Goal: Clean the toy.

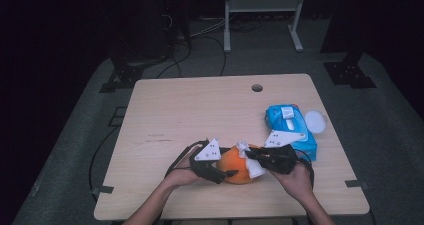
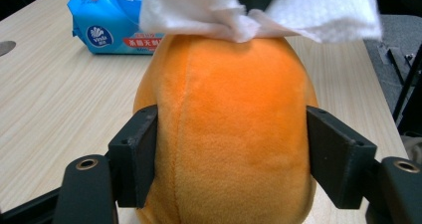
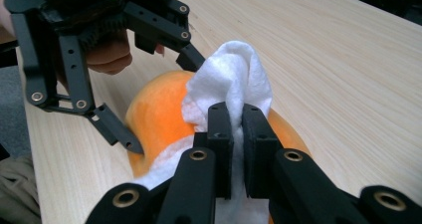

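Dark room around you, grey floor, cables and a metal stand [image 1: 264, 15] well behind the table. Your pale wood table [image 1: 200, 110] fills the middle of the high view, with a small round hole [image 1: 257, 88] near its far edge.

Next in size, the blue wipes pack [image 1: 292, 127] lies flat on the table's right side, its white lid flap [image 1: 315, 121] swung open at the pack's right edge. It sits just beyond your right hand.

Orange plush ball [image 1: 235, 167] rests on the table near your edge, between your two hands. Your left gripper [image 1: 222, 174] holds it: in the left gripper view the two black jaws press into the plush on either side, set fairly wide by the ball's girth.

Your right gripper [image 1: 252, 155] comes in from the right. In the right gripper view its jaws stand nearly together, pinching a fold of the white wipe [image 3: 234, 79]. That wipe is draped over the top of the ball and touching it; part of it bunches upward past the jaw tips, part trails down beneath them.
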